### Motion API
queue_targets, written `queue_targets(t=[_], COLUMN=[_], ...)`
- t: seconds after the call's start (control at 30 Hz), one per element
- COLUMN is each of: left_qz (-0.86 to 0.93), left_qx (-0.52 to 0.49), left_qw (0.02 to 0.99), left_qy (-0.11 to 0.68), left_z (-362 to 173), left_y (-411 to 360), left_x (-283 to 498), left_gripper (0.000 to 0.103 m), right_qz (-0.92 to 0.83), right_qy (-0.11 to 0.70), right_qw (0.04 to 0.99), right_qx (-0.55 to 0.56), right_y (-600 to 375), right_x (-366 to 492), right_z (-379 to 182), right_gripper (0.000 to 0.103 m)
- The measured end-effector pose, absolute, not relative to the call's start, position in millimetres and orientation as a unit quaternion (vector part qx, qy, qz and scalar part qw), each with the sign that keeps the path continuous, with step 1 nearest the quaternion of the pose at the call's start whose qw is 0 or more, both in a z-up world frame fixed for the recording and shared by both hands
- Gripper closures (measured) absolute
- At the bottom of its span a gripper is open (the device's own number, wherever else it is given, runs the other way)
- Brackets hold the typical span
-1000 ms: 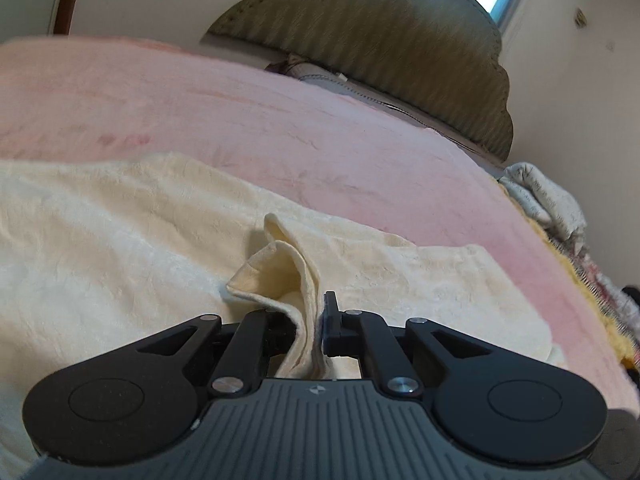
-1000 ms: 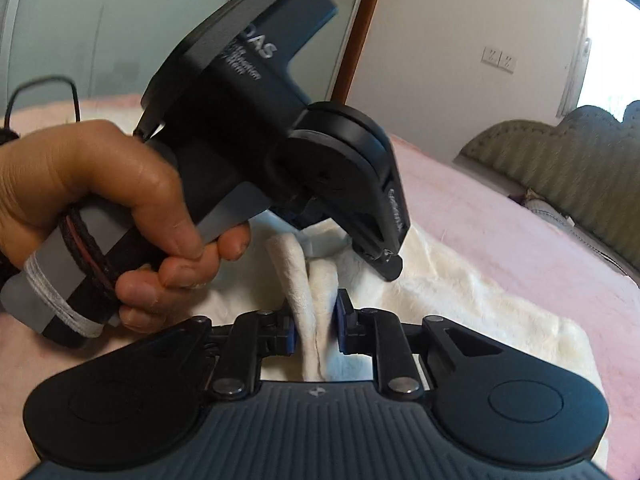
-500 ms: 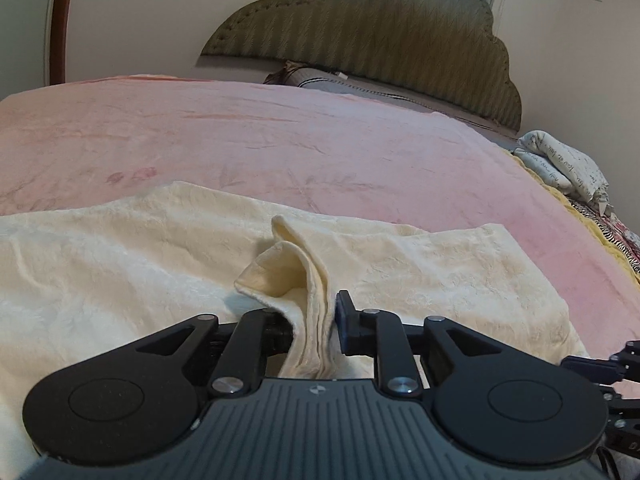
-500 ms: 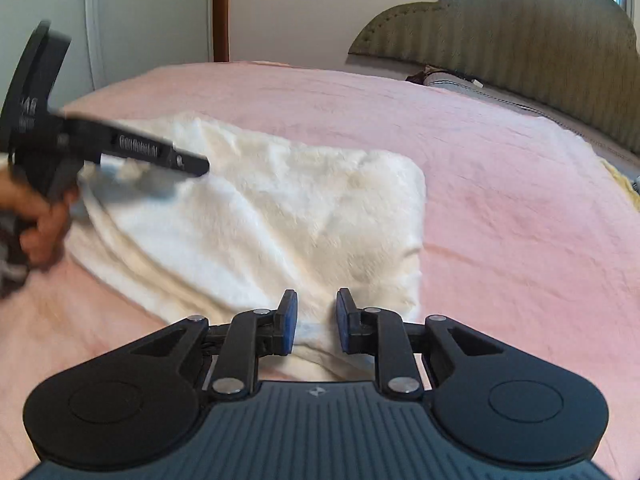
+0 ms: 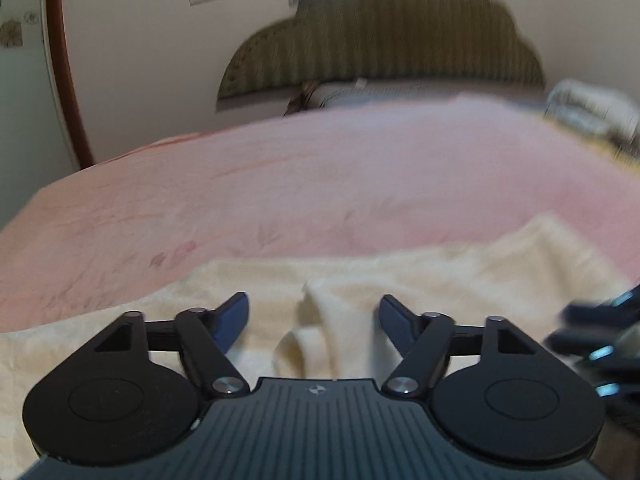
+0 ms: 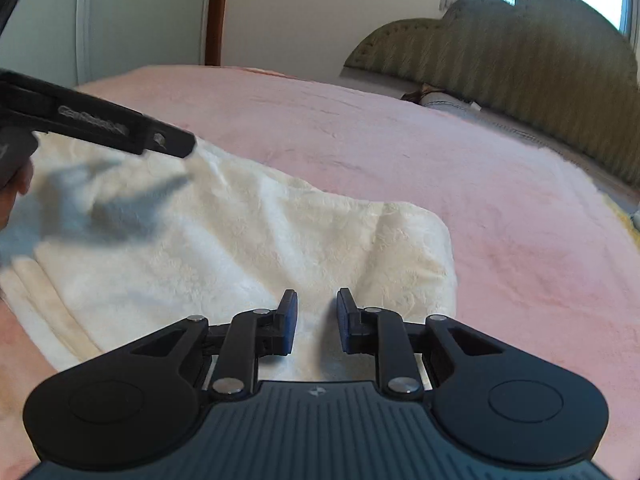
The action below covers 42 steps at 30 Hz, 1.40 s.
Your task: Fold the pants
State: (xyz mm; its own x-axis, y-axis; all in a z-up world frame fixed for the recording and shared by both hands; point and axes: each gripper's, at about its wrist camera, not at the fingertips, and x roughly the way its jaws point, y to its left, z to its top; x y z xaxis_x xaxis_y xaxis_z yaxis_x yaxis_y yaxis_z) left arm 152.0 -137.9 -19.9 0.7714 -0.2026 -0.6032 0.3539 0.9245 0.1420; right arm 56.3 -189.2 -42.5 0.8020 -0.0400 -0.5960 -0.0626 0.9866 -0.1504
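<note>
1. The pants (image 6: 240, 248) lie flat on the bed (image 6: 500, 208), at its near end.
2. In the left wrist view, a raised fold (image 5: 316, 320) of the pants sits between the spread fingers of the left gripper (image 5: 314, 320), touching neither.
3. In the right wrist view, the right gripper (image 6: 316, 320) sits over the near edge of the pants, its fingers parted with cloth beneath the gap.
4. The left gripper reaches in from the left above the far left part of the pants.
5. The headboard (image 6: 520, 64) stands behind the bed's far end.
6. A pillow (image 5: 400, 94) lies just before the headboard.
</note>
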Motion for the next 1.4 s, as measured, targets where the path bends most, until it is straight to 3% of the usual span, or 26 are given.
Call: queue_targets(t=[0.2, 0.33, 0.57, 0.73, 0.87, 0.93, 1.03, 1.27, 1.4], left_qz=[-0.128, -0.121, -0.139, -0.164, -0.194, -0.231, -0.270, -0.313, -0.298], left_qx=[0.039, -0.007, -0.115, -0.149, -0.179, -0.203, -0.227, -0.341, -0.423], left_qw=[0.948, 0.942, 0.918, 0.910, 0.896, 0.874, 0.846, 0.759, 0.710], left_qy=[0.290, 0.314, 0.353, 0.352, 0.358, 0.375, 0.400, 0.458, 0.477], left_z=[-5.0, -0.4, 4.9, 15.2, 20.4, 18.5, 13.2, -20.2, -45.7], left_y=[-94.4, -63.5, -26.4, -22.9, -24.8, -29.1, -34.0, -42.1, -48.7], left_x=[140.7, 136.7, 130.6, 124.7, 120.4, 121.2, 120.7, 137.2, 151.5], left_gripper=[0.028, 0.026, 0.026, 0.025, 0.019, 0.019, 0.019, 0.016, 0.016], right_qz=[0.082, 0.158, 0.166, 0.149, 0.144, 0.134, 0.124, 0.139, 0.151], right_qy=[0.253, 0.215, 0.242, 0.236, 0.217, 0.208, 0.211, 0.177, 0.163], right_qw=[0.960, 0.952, 0.922, 0.914, 0.907, 0.904, 0.900, 0.958, 0.965], right_qx=[-0.088, -0.151, -0.252, -0.294, -0.332, -0.349, -0.361, -0.177, -0.140], right_y=[-145.9, -102.1, -72.5, -65.9, -59.4, -54.1, -52.3, -102.5, -119.0], right_x=[21.3, 3.8, -0.1, -3.4, -8.6, -5.4, 4.7, -3.7, -12.0], right_z=[-18.3, -14.7, -39.4, -48.3, -54.4, -60.0, -68.0, -23.8, -10.8], right_gripper=[0.082, 0.082, 0.082, 0.067, 0.067, 0.069, 0.094, 0.094, 0.094])
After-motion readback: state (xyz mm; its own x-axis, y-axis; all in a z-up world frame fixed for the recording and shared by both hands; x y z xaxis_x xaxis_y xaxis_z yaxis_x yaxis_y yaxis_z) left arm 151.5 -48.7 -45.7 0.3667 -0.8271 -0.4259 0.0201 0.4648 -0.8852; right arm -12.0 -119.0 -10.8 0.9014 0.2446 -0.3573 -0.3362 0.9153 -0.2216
